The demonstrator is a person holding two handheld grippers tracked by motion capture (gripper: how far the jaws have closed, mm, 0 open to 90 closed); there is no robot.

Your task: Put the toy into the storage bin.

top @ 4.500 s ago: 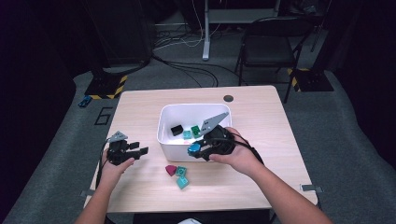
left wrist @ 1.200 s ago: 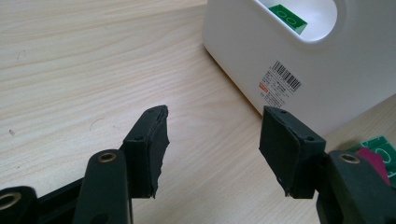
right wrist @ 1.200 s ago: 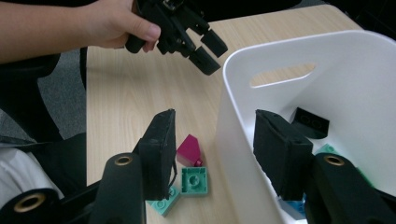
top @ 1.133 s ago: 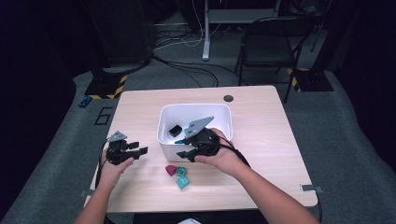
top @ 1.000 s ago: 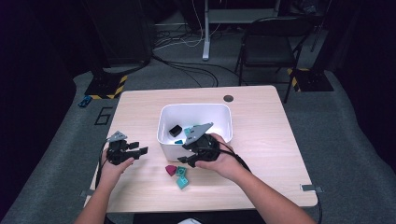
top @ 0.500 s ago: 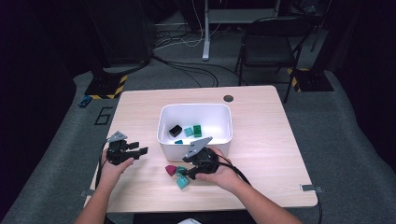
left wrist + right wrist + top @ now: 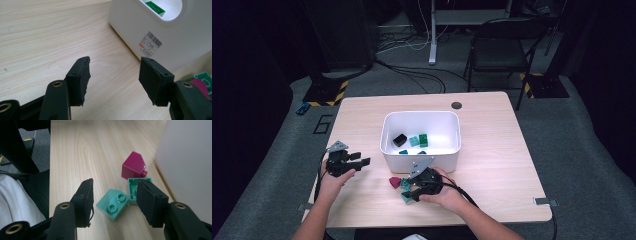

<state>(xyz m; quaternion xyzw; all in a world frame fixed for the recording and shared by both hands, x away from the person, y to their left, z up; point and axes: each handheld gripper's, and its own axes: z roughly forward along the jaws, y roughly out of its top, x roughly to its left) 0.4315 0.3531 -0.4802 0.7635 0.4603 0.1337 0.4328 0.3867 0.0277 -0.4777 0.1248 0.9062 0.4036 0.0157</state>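
My right gripper [image 7: 412, 192] [image 7: 114, 195] is open just above two teal bricks on the table in front of the white bin [image 7: 447, 152]. One teal brick [image 7: 113, 204] lies studs up between the jaws. The other teal brick [image 7: 133, 190] lies on its side against the right jaw. A magenta brick [image 7: 133, 166] [image 7: 395, 182] lies just beyond them, next to the bin wall. My left gripper [image 7: 358, 160] [image 7: 113, 72] is open and empty over bare table left of the bin [image 7: 160, 32]. Black, teal and green bricks [image 7: 412, 140] lie inside the bin.
The table's front edge [image 7: 49, 170] runs close to the left of my right gripper. A small dark round hole [image 7: 456, 105] sits on the table behind the bin. A chair [image 7: 499, 47] and cables stand on the floor beyond the table.
My right gripper has come out of the bin and down to the loose bricks in front of it. The left gripper has stayed put.
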